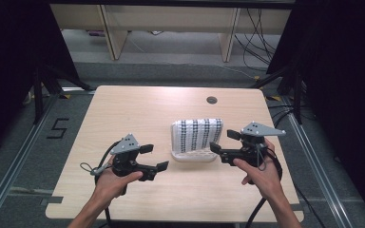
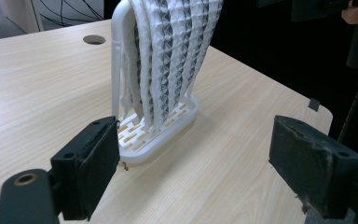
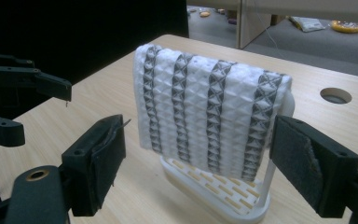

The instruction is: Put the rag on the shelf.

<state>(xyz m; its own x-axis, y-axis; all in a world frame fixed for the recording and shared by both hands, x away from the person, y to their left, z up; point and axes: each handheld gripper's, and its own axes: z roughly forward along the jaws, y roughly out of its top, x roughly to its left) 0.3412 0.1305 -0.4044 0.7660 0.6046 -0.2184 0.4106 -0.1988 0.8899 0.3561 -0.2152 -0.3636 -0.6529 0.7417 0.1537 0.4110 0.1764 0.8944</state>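
1. Standing upright near the middle of the table (image 1: 123, 109): a white rack (image 1: 192, 156) with a slotted base, toward the right half of the tabletop.
2. Draped over the top bar of the rack: a white towel (image 1: 197, 134) with dark patterned stripes, hanging down on both sides and ending just above the slotted base.
3. Held in the left hand (image 1: 111, 183), low and left of the rack: left gripper (image 1: 154, 157), jaws spread wide with nothing between them, pointing right toward the rack but apart from it.
4. Seen in the left gripper view: rack (image 2: 156, 133) end-on between the two black pads, towel (image 2: 172, 51) hanging in folds from the bar, no contact with either pad.
5. Held in the right hand (image 1: 261, 173), just right of the rack: right gripper (image 1: 224, 141), jaws likewise wide apart and holding nothing, with the lower fingertip close beside the right end of the rack base.
6. Seen in the right gripper view: towel (image 3: 209, 112) broadside between the pads, rack (image 3: 214, 191) base below it, both beyond the pads and untouched.
7. Also in the right gripper view, at the far left edge: left gripper (image 3: 23, 107), jaws apart.
8. Set into the tabletop behind the rack: round cable hole (image 1: 212, 100).
9. Marked on the floor left of the table: tape in the form of the digit 5 (image 1: 58, 128).
10. Trailing off the near table edge from each gripper: a black cable.
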